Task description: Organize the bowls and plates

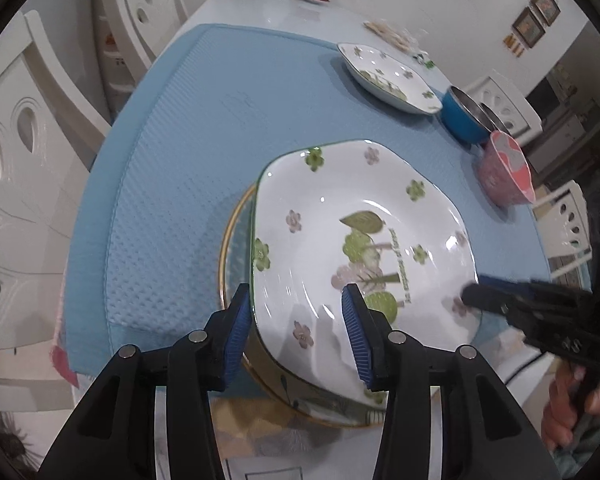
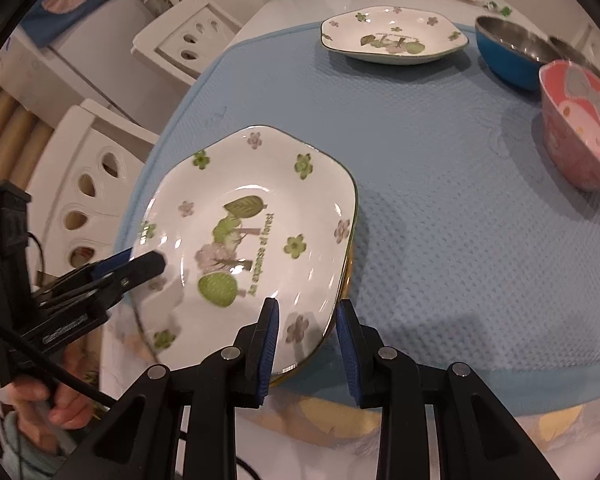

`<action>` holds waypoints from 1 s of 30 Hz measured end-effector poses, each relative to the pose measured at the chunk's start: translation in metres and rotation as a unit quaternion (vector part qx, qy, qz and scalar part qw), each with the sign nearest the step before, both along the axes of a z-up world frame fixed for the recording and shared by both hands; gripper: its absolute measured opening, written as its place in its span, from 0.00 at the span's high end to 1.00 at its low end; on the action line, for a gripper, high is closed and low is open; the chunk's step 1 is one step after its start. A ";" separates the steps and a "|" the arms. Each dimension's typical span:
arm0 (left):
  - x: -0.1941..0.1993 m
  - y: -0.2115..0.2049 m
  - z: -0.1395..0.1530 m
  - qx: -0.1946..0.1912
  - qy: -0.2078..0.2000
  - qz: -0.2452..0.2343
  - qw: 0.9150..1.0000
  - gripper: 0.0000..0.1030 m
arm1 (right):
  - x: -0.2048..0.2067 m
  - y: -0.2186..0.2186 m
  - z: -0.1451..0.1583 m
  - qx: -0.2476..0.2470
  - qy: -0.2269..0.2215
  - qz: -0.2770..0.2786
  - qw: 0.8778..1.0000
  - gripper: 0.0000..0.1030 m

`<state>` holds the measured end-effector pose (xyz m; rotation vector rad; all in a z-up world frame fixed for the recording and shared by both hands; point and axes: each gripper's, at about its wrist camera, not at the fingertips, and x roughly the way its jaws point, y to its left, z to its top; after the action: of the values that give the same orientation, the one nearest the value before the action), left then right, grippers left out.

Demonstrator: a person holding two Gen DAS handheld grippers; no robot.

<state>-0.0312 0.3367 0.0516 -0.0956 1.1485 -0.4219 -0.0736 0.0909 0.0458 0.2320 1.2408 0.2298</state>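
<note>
My left gripper point(image 1: 296, 332) and right gripper point(image 2: 308, 344) each straddle an edge of the floral plate point(image 1: 360, 240), jaws narrow, pads not visibly pressing. It sits on a gold-rimmed plate point(image 1: 236, 220), on the blue mat point(image 1: 172, 168) covering the worktop point(image 1: 260, 4). Glazed, stiff, likely slippery and breakable; I'd take the rim. White chairs point(image 1: 16, 152) surround.

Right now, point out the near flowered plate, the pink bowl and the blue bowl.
near flowered plate point(image 2: 244, 240): right wrist view, on its printed centre.
pink bowl point(image 2: 580, 128): right wrist view, on its inner wall.
blue bowl point(image 1: 460, 118): left wrist view, on its blue outer side.
</note>
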 end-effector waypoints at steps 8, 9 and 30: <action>-0.014 0.002 0.000 -0.015 0.018 -0.012 1.000 0.60 | 0.005 0.013 -0.002 -0.046 0.000 0.031 0.998 0.70; -0.014 0.002 0.000 -0.013 0.018 -0.013 1.000 0.60 | 0.005 0.013 -0.002 -0.046 0.000 0.033 0.998 0.70; 0.070 -0.043 0.078 -0.045 -0.091 -0.070 0.992 0.59 | 0.058 -0.052 0.041 0.059 -0.033 -0.088 0.994 0.70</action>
<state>0.0391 0.2941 0.1294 -0.0537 0.9587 -0.5949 -0.0159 0.0391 0.0863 0.4304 1.1357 0.1577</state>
